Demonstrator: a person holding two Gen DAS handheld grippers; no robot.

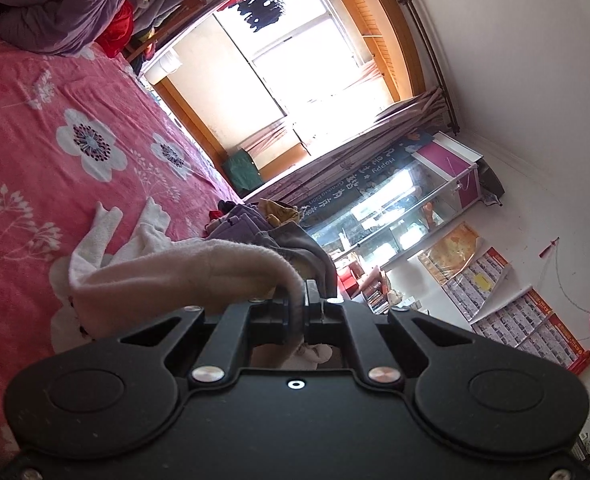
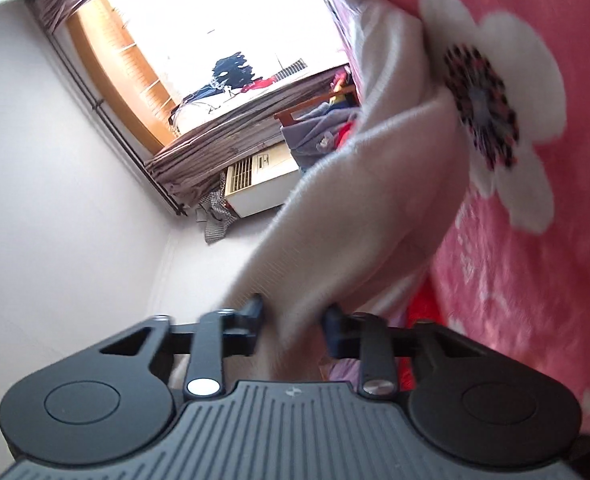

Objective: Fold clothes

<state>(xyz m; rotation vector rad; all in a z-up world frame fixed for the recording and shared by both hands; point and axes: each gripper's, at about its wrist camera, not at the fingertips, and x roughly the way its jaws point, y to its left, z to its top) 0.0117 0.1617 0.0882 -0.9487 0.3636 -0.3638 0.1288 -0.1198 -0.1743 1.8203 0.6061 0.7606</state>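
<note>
A pale cream fleece garment (image 1: 167,268) lies partly on the pink flowered bedsheet (image 1: 35,128) and rises in a thick fold toward my left gripper (image 1: 300,306), which is shut on its edge. In the right wrist view the same garment (image 2: 359,184) stretches from the bed down into my right gripper (image 2: 293,320). Its fingers press the bunched cloth from both sides, and this view is blurred by motion. The garment's far end (image 1: 107,216) rests on the sheet.
A purple quilt (image 1: 55,4) is heaped at the far end of the bed. A pile of purple and grey clothes (image 1: 263,224) sits at the bed's edge. Beyond stand a window (image 1: 295,60), a glass cabinet (image 1: 407,204) and a white air-conditioning unit (image 2: 259,180).
</note>
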